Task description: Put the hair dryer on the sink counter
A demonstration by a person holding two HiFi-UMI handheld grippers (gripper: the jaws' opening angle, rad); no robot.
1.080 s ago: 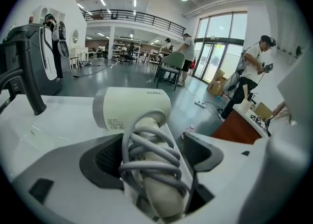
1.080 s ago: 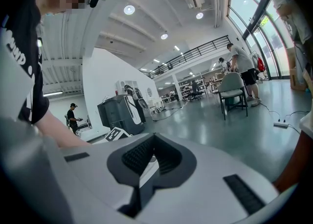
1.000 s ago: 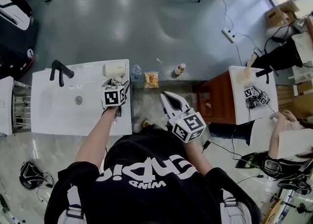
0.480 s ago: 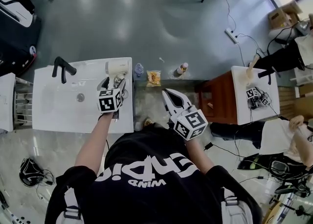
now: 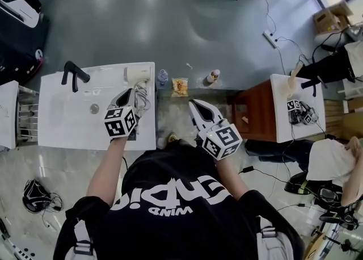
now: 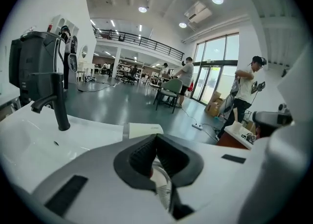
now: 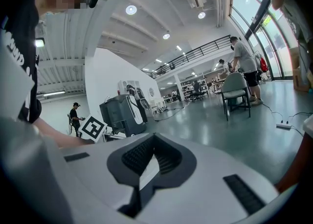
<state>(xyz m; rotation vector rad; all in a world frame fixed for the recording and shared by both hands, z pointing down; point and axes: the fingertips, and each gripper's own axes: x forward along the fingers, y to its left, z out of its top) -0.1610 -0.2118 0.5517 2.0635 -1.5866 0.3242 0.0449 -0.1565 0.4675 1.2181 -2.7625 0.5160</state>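
The cream hair dryer (image 5: 136,74) lies at the far right corner of the white sink counter (image 5: 68,131), its pale cord (image 5: 142,97) looped just in front of it. My left gripper (image 5: 129,94) hangs above that cord, a little short of the dryer. Its jaws have just been closing and now stand shut. In the left gripper view the dryer (image 6: 144,130) lies beyond the tips of the left gripper (image 6: 156,137). The cord (image 6: 164,189) shows through the gap behind the tips; nothing is seen pinched there. My right gripper (image 5: 195,107) is shut and empty over the floor, right of the counter.
A black faucet (image 5: 74,74) stands at the counter's back left, with the drain (image 5: 95,108) in the basin. A small bottle (image 5: 163,77), a snack packet (image 5: 180,87) and another bottle (image 5: 212,76) sit on the floor. A red-brown table (image 5: 255,111) stands to the right. People stand far off.
My left gripper has drawn back from the hair dryer toward me, risen, and gone from wide open to shut. The dryer stays on the counter. The right gripper has not moved.
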